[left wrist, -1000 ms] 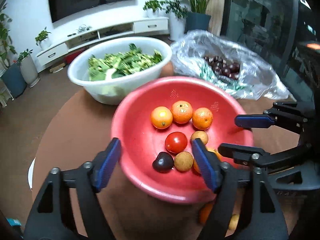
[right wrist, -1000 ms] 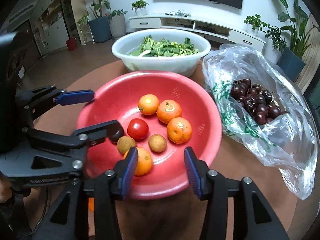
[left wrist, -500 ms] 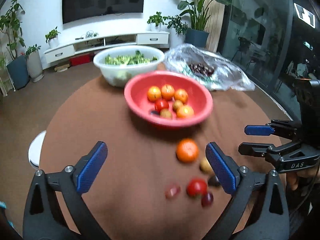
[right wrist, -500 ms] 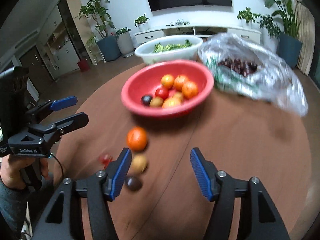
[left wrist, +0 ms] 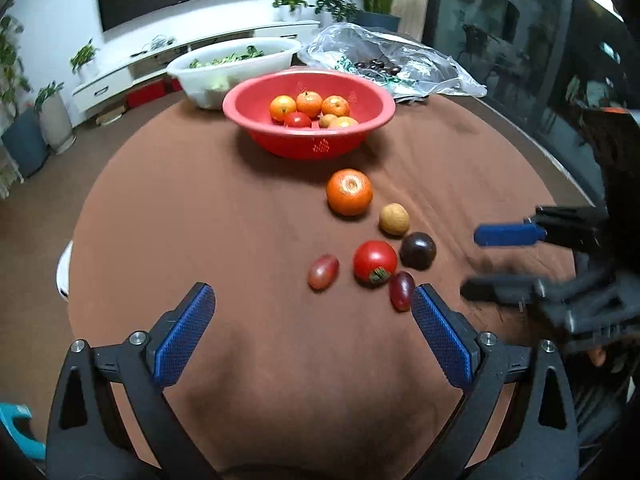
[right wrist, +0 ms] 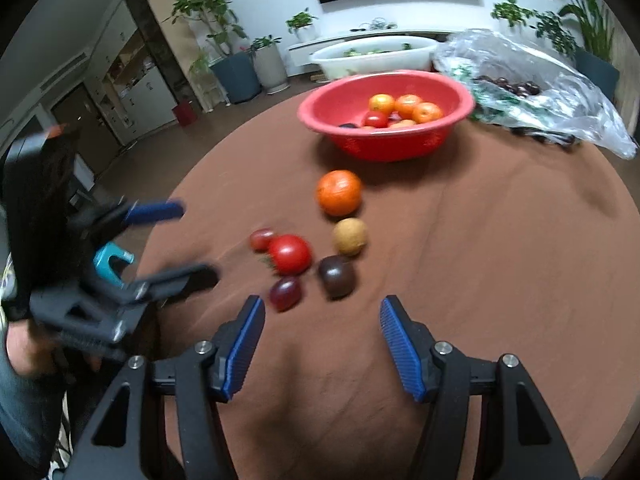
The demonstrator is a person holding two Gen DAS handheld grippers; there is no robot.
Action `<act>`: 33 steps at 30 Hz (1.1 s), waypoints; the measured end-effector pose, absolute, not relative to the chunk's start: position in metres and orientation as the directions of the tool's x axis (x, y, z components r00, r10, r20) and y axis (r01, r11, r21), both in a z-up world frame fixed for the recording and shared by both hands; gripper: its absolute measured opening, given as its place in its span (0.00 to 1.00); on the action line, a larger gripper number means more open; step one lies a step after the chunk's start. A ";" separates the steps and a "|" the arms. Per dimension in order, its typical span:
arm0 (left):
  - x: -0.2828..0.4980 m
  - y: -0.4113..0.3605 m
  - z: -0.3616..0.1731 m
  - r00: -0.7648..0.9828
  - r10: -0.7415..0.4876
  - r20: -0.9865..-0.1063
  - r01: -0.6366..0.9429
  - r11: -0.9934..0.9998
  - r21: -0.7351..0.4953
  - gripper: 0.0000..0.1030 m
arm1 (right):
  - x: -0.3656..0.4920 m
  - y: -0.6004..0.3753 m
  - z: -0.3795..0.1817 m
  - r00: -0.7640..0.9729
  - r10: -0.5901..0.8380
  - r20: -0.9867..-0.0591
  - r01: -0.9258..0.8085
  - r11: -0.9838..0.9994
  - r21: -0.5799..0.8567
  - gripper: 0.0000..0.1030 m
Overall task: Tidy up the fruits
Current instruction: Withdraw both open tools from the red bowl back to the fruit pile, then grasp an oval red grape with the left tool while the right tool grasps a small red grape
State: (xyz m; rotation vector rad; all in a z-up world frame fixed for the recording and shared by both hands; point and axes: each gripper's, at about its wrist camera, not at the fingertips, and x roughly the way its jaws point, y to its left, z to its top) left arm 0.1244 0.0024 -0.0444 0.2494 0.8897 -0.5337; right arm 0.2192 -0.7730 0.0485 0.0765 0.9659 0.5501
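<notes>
A red bowl (left wrist: 260, 128) holding oranges, a tomato and small brown fruits stands at the far side of the brown table; it also shows in the right wrist view (right wrist: 440, 136). Loose fruit lies nearer: an orange (left wrist: 349, 192), a brown longan (left wrist: 394, 219), a dark plum (left wrist: 418, 250), a red tomato (left wrist: 374, 261) and two reddish grapes (left wrist: 322, 272) (left wrist: 401, 290). My left gripper (left wrist: 312, 332) is open and empty, just short of the loose fruit. My right gripper (right wrist: 322, 344) is open and empty, near the plum (right wrist: 337, 276).
A white bowl of greens (left wrist: 232, 64) and a clear plastic bag of dark cherries (left wrist: 384, 62) sit behind the red bowl. The round table's edge curves close on the left (left wrist: 80, 216). A TV stand and potted plants stand beyond.
Both grippers have pulled back from over the red bowl toward the near side of the table. The loose fruit on the cloth has come into view.
</notes>
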 end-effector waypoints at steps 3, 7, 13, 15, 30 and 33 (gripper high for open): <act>0.144 0.002 -0.037 0.507 -0.319 -0.801 0.580 0.813 0.043 0.97 | 0.214 -0.763 0.048 0.440 0.479 -0.760 -0.419 0.858 0.297 0.57; 0.163 -0.001 -0.041 0.454 -0.321 -0.831 0.671 0.737 0.082 0.91 | 0.218 -0.752 0.041 0.412 0.471 -0.781 -0.389 0.865 0.317 0.48; 0.180 -0.007 -0.070 0.357 -0.293 -0.887 0.762 0.640 0.095 0.65 | 0.222 -0.738 0.033 0.394 0.450 -0.802 -0.374 0.875 0.308 0.46; 0.185 -0.008 -0.077 0.339 -0.288 -0.896 0.774 0.626 0.092 0.61 | 0.225 -0.734 0.031 0.395 0.432 -0.811 -0.369 0.883 0.291 0.46; 0.196 -0.023 -0.075 0.238 -0.390 -0.890 0.840 0.542 -0.013 0.50 | 0.240 -0.718 0.027 0.399 0.356 -0.845 -0.360 0.908 0.213 0.32; 0.195 -0.026 -0.074 0.224 -0.399 -0.889 0.848 0.529 -0.023 0.50 | 0.240 -0.719 0.027 0.401 0.346 -0.848 -0.367 0.909 0.198 0.28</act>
